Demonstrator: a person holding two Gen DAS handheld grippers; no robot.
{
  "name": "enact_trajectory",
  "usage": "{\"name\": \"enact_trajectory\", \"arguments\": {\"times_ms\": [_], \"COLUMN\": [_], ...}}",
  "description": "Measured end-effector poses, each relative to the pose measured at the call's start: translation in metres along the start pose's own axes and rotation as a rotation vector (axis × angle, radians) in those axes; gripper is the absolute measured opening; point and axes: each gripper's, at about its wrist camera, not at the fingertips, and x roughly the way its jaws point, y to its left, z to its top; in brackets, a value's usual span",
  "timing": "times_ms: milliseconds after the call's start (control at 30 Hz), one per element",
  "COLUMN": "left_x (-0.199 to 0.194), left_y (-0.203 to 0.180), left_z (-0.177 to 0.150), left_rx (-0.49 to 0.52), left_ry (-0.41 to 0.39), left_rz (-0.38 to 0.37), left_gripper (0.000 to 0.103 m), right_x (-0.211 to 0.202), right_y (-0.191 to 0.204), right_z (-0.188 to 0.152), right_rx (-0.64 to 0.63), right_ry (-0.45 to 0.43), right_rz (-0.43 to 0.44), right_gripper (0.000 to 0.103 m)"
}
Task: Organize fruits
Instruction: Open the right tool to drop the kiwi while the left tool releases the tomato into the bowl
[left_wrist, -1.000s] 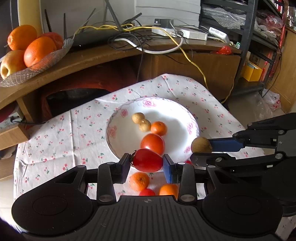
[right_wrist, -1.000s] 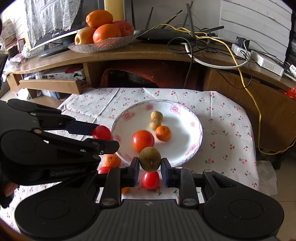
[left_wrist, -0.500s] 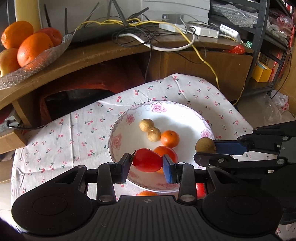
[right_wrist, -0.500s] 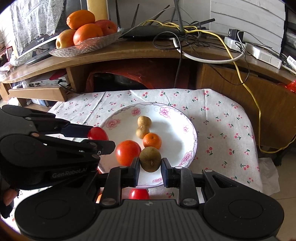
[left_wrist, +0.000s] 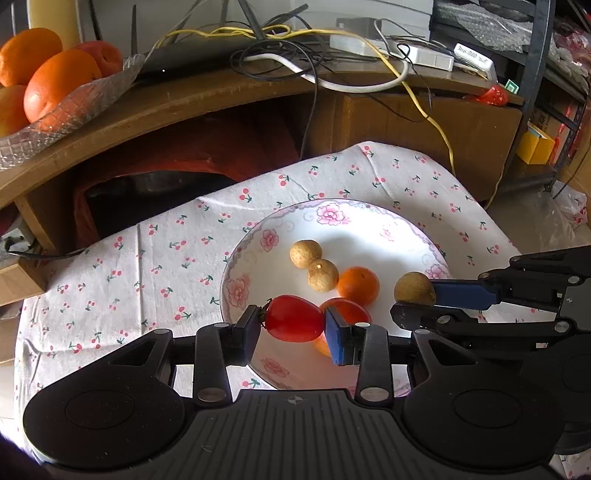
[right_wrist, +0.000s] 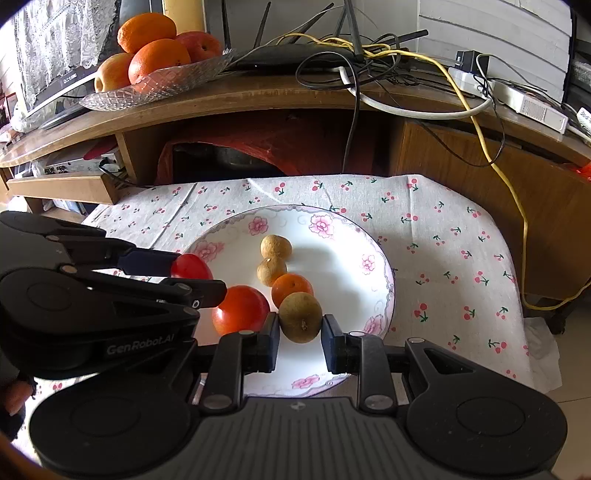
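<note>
While both handheld grippers hover side by side over a white, pink-flowered ceramic plate (left_wrist: 334, 216) on a cherry-print tablecloth (left_wrist: 155, 254), each carries one piece of fruit. In the left wrist view, the left gripper (left_wrist: 293, 325) is closed to the width of a small oval red tomato (left_wrist: 293, 320), whose long axis runs across from finger to finger, stem end against the left finger. It hangs above the near left part of the plate. In the right wrist view, the right gripper (right_wrist: 300, 326) holds a round brown longan (right_wrist: 300, 322) between its fingers; a slight gap shows at the right finger, so the grip may be light. It sits above the near right part of the plate. Already lying on the plate are two more brown longans (right_wrist: 274, 259), a small orange tangerine (right_wrist: 291, 290) and a large round red tomato (right_wrist: 241, 309). Both held fruits are directly over open white surface, so lowering and letting go looks like the likely next step; neither hand is clearly nearer.
</note>
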Motion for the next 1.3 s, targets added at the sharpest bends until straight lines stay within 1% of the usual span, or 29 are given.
{"name": "enact_trajectory", "arguments": {"times_ms": [300, 433, 667, 767, 833, 933, 1100, 1300], "left_x": [0.005, 0.007, 0.008, 0.007, 0.005, 0.001, -0.003, -0.010], "left_y": [0.003, 0.004, 0.010, 0.010, 0.005, 0.000, 0.006, 0.007], "left_z": [0.005, 0.007, 0.009, 0.010, 0.009, 0.009, 0.010, 0.008], "left_rx": [-0.021, -0.034, -0.069, -0.075, -0.058, -0.026, -0.053, -0.054], "left_ry": [-0.008, -0.010, -0.004, -0.004, -0.011, -0.027, -0.036, -0.041], "left_rz": [-0.004, -0.005, -0.010, -0.032, -0.032, -0.008, -0.002, 0.005], "left_gripper": [0.047, 0.051, 0.057, 0.062, 0.062, 0.063, 0.063, 0.064], "right_x": [0.005, 0.004, 0.006, 0.006, 0.006, 0.005, 0.000, -0.007], "right_y": [-0.007, -0.010, -0.009, -0.007, -0.004, -0.002, -0.008, -0.013], "right_z": [0.005, 0.005, 0.004, 0.004, 0.004, 0.003, 0.003, 0.002], "right_rx": [0.038, 0.046, 0.043, 0.030, 0.017, -0.001, 0.017, 0.033], "right_ry": [-0.002, -0.003, 0.008, 0.014, 0.017, 0.017, 0.004, -0.008], "right_rz": [0.009, 0.011, 0.018, 0.028, 0.025, 0.009, -0.007, -0.028], "right_gripper": [0.028, 0.028, 0.028, 0.031, 0.034, 0.037, 0.038, 0.038]}}
